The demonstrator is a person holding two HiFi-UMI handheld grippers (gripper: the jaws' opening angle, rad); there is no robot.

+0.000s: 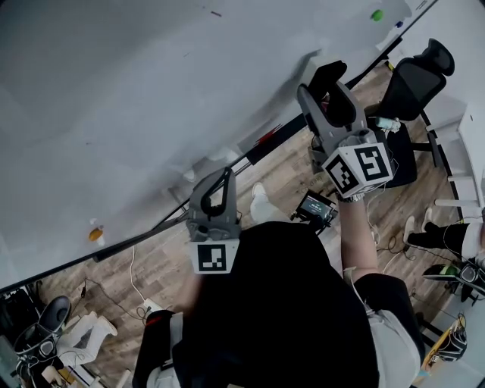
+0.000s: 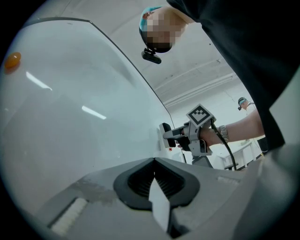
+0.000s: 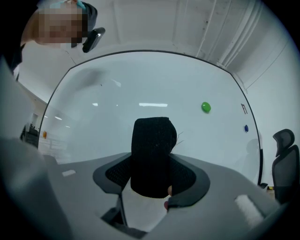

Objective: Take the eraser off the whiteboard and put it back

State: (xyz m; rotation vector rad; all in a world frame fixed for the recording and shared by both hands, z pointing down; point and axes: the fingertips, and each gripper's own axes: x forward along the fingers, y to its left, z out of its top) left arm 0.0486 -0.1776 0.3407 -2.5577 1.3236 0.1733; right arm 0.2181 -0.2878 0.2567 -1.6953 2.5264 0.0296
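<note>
The black eraser point(image 1: 327, 76) with a white back point(image 2: 165, 132) sits upright between the jaws of my right gripper point(image 1: 327, 87), which is shut on it. In the right gripper view the eraser point(image 3: 152, 154) fills the gap of that gripper point(image 3: 153, 161), facing the whiteboard point(image 3: 154, 89). From the left gripper view the eraser is close against the whiteboard point(image 2: 70, 117); contact cannot be told. My left gripper point(image 1: 227, 173) hangs lower and to the left, near the whiteboard's point(image 1: 151, 91) bottom edge. Its fingertips meet with nothing between them point(image 2: 153, 161).
On the board are a green magnet point(image 1: 377, 14), an orange magnet point(image 1: 95, 235) and a small blue magnet point(image 3: 246, 127). A black office chair point(image 1: 413, 83) stands at the right. A red marker point(image 1: 265, 136) lies on the ledge. Cables and a small device point(image 1: 317, 208) lie on the wood floor.
</note>
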